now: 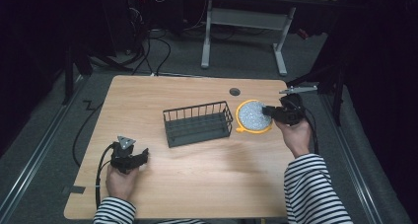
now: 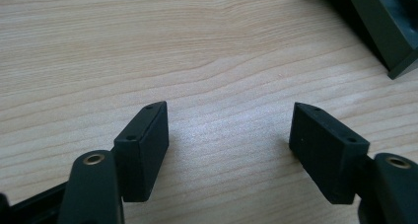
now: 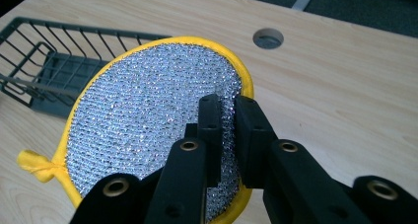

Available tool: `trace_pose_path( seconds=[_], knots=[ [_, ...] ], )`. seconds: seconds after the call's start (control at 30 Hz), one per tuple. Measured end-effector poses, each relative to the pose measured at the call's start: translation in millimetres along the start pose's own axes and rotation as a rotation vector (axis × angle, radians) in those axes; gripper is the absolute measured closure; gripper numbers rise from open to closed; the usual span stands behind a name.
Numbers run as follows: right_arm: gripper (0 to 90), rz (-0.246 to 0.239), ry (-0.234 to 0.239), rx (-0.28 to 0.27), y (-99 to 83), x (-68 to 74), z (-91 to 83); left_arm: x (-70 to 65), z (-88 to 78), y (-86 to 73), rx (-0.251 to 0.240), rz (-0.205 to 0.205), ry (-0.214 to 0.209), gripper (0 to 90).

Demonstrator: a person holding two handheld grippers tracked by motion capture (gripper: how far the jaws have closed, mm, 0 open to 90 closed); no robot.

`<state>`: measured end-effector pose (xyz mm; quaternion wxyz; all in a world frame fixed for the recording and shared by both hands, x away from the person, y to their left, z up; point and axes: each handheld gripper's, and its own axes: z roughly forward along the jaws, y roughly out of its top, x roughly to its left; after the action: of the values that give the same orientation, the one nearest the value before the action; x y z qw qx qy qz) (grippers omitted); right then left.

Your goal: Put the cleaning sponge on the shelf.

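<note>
Jaws on my right gripper (image 3: 227,110) are nearly closed, pinching the near edge of the round silver scouring pad (image 3: 153,120) with the yellow rim. From the right gripper view the pad is lifted and tilted up toward me, its small yellow loop (image 3: 37,166) hanging at the lower left. In the high view, my right gripper (image 1: 270,110) holds the pad (image 1: 252,115) over the table's right side, just beside the right end of the dark wire basket (image 1: 198,123).

My left gripper (image 2: 229,135) has its jaws spread wide with nothing between them, only bare wood grain of the table (image 2: 148,46) underneath. A corner of the dark basket (image 2: 384,26) shows at the upper right of the left gripper view. In the high view this gripper (image 1: 143,156) sits low on the table near its front left, well apart from the basket and pointing toward it.

Beyond the pad, a round cable hole (image 3: 268,38) is cut in the tabletop (image 1: 207,179) near the far edge.
</note>
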<state>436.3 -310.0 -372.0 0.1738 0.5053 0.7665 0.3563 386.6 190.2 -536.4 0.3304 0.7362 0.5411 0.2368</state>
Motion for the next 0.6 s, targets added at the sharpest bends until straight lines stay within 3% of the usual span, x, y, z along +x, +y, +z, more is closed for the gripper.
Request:
trace_pose_path(
  seconds=[0.33,0.6],
  knots=[
    [82.5,-0.014,0.007,-0.016,36.8,18.7,26.4,-0.1,0.0,-0.1,-0.001,0.000,0.000,32.0],
    [82.4,-0.013,0.020,-0.002,55.5,34.5,50.1,-0.1,0.2,0.0,-0.002,-0.001,-0.001,32.1]
  ],
)
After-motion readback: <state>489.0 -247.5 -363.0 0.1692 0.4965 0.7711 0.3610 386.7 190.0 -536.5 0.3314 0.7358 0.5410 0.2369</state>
